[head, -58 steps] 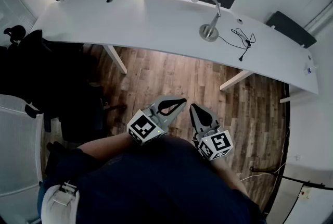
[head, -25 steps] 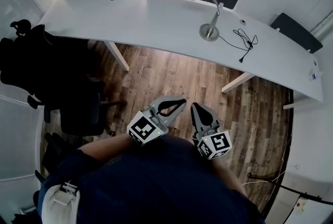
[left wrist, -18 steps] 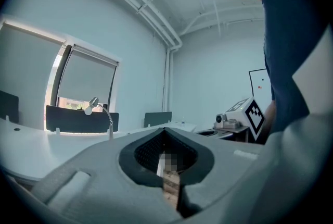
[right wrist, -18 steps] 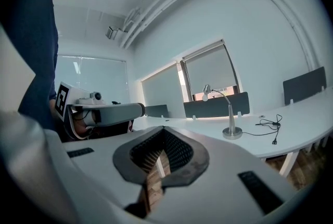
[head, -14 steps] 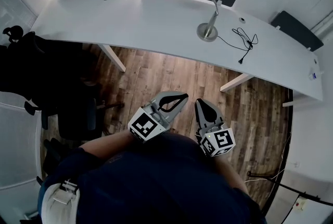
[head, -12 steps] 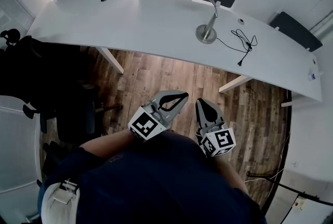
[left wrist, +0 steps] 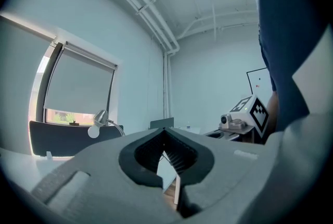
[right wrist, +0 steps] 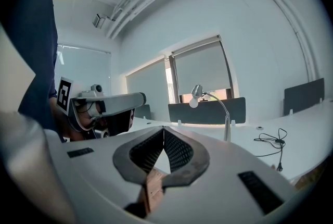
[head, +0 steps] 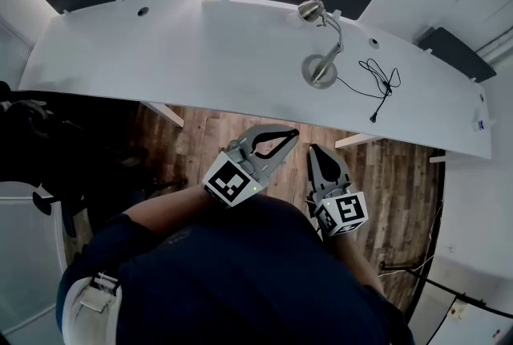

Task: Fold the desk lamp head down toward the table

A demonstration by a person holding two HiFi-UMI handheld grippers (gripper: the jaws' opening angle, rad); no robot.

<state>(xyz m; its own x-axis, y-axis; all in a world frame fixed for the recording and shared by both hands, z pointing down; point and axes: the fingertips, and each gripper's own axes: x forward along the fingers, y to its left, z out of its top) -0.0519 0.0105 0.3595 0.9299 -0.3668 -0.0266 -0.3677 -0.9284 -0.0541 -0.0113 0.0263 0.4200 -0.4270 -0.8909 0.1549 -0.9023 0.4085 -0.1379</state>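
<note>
Item: desk lamp (head: 325,54), which stood upright on its round base toward the far right of the white table (head: 160,46). Its neck was arched and its lamp head (head: 310,10) was raised well above the tabletop, with a black cable (head: 377,79) lying loose beside it. Left gripper (head: 292,132) and right gripper (head: 315,151): jaws closed tip to tip on nothing, held near the person's body, well apart from the lamp. Task status: folding not begun; approach, grasp and downward bend all left to do.

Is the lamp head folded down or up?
Up: the head sits high on its arched neck, raised above the base and table, not lowered.
</note>
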